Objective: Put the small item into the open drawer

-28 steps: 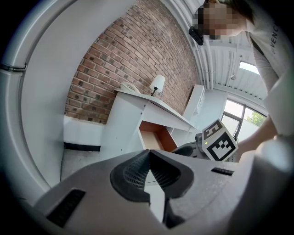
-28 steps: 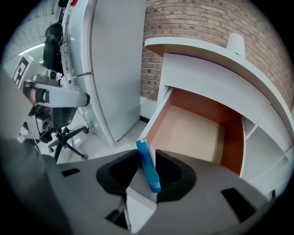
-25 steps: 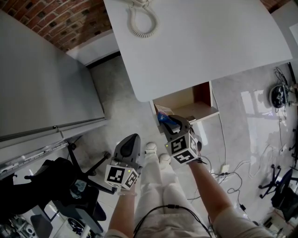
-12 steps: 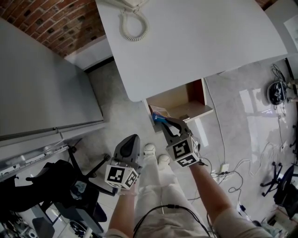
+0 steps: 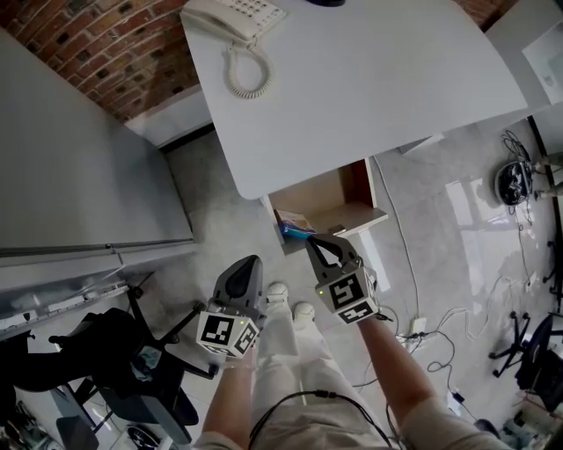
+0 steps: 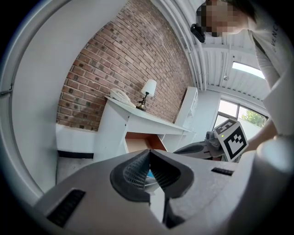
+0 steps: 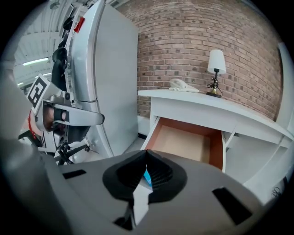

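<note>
The open drawer [image 5: 339, 198] juts out from under the white desk, wood-coloured inside. The small item [image 5: 293, 224], blue and flat, lies in the drawer's front left corner. My right gripper [image 5: 314, 243] hovers just in front of the drawer, a little short of the item. Its jaws have just been closing and now meet with nothing between them. In the right gripper view the right gripper [image 7: 147, 153] points at the drawer [image 7: 183, 142]. My left gripper [image 5: 253, 260] hangs further left over the floor, shut and empty. The left gripper [image 6: 149, 153] faces the desk.
A telephone [image 5: 233, 22] with a coiled cord sits on the desk [image 5: 369, 79], and a lamp [image 7: 216, 69] stands at its far end. A tall grey cabinet [image 5: 79, 167] is at left, a black office chair [image 5: 132, 360] below it. Cables [image 5: 440, 325] trail across the floor at right.
The right gripper has drawn back from the drawer and risen, its jaws going from wide open to shut. The blue item stays in the drawer. The left gripper has risen slightly.
</note>
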The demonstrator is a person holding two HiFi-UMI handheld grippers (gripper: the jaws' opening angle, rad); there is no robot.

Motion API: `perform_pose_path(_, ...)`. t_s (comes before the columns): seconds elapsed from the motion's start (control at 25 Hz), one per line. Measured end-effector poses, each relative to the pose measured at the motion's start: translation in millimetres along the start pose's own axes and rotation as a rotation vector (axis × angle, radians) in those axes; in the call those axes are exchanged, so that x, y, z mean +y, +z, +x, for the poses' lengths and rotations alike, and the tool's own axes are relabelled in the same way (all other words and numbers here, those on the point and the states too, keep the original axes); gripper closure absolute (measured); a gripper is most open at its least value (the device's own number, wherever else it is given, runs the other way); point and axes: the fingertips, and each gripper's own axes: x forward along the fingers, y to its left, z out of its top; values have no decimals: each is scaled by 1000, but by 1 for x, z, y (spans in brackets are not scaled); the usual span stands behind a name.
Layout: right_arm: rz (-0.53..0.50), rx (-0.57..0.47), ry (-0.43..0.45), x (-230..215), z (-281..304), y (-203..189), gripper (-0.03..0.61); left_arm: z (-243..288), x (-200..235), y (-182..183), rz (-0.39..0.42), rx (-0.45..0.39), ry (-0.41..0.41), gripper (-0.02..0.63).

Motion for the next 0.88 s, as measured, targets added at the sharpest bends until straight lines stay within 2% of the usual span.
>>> perform_pose_path(0.48,80,-62,-32,-3,-45,23,573,-24,-13,31,42,-26,2,609)
perform_pose_path(0.88,88,-131,-57,-11,-80,56,574,-38,-32,69,77,-66,2,609)
